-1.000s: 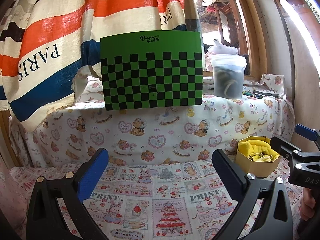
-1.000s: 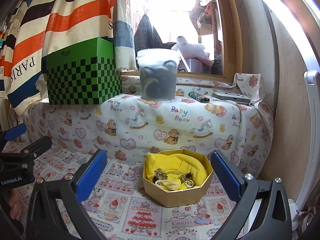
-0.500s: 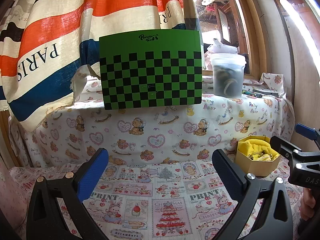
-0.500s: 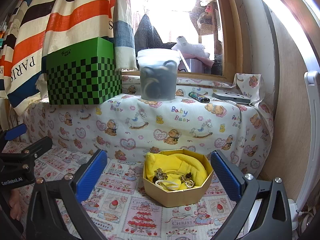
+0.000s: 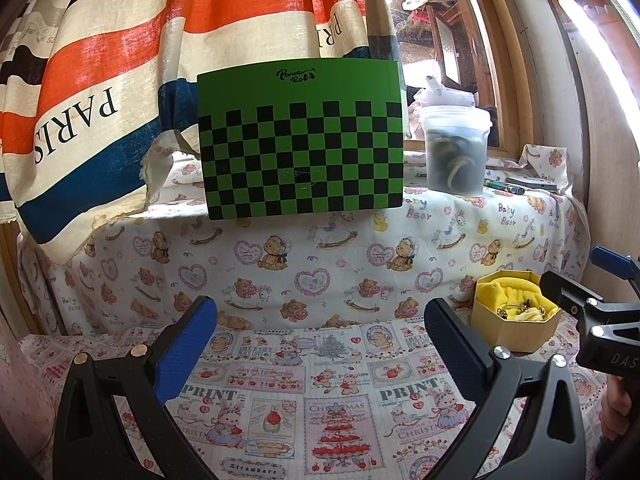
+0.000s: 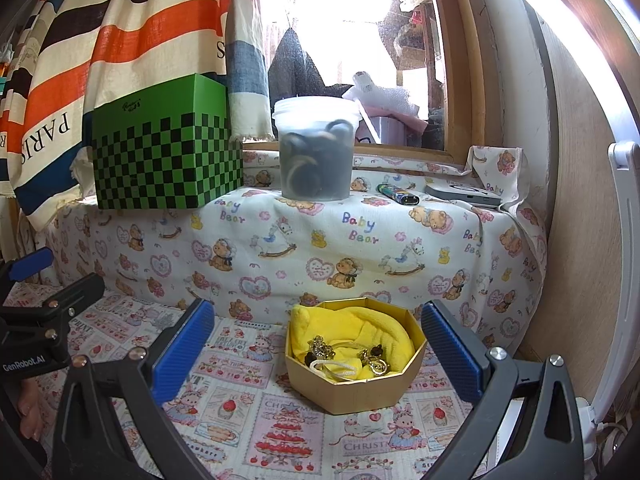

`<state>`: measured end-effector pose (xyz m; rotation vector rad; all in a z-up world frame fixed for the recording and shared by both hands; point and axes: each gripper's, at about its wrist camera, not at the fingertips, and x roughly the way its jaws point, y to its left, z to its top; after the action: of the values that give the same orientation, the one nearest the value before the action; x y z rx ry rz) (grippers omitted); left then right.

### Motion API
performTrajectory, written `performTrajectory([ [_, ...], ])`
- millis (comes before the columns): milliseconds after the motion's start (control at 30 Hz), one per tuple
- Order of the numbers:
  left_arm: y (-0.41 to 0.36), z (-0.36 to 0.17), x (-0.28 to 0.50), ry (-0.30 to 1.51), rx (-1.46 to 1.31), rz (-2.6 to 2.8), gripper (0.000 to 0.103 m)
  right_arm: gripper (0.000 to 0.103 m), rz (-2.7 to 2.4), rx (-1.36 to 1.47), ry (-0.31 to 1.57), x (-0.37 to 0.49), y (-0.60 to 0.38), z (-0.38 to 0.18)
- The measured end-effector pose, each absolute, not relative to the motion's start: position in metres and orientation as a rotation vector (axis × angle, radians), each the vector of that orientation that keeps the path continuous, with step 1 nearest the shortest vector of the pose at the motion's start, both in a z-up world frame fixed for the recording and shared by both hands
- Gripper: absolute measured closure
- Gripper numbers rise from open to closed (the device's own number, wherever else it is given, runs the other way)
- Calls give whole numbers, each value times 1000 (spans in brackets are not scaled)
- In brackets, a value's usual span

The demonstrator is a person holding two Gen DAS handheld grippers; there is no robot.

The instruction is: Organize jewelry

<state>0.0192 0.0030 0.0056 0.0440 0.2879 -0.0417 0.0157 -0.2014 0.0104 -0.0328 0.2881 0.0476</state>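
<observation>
A tan octagonal box (image 6: 352, 384) lined with yellow cloth (image 6: 352, 326) sits on the printed tablecloth and holds several gold jewelry pieces (image 6: 348, 356). My right gripper (image 6: 316, 344) is open, its blue pads straddling the box from just in front. The same box (image 5: 514, 330) appears at the far right of the left wrist view. My left gripper (image 5: 320, 340) is open and empty over bare cloth, well left of the box. The right gripper (image 5: 592, 304) shows at the right edge there.
A raised shelf draped in bear-print cloth (image 6: 360, 240) runs behind. On it stand a green checkered box (image 6: 164, 152), a translucent lidded tub (image 6: 316, 148), a lighter (image 6: 398, 194) and a flat grey device (image 6: 464, 196). A striped curtain (image 5: 120, 80) hangs left; a wall (image 6: 580, 240) closes the right.
</observation>
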Motion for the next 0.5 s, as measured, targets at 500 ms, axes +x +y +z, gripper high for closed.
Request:
performTrajectory([
  [500,3,5,20,290,47,-45,0,0,49,-34,289,16,-201,10],
])
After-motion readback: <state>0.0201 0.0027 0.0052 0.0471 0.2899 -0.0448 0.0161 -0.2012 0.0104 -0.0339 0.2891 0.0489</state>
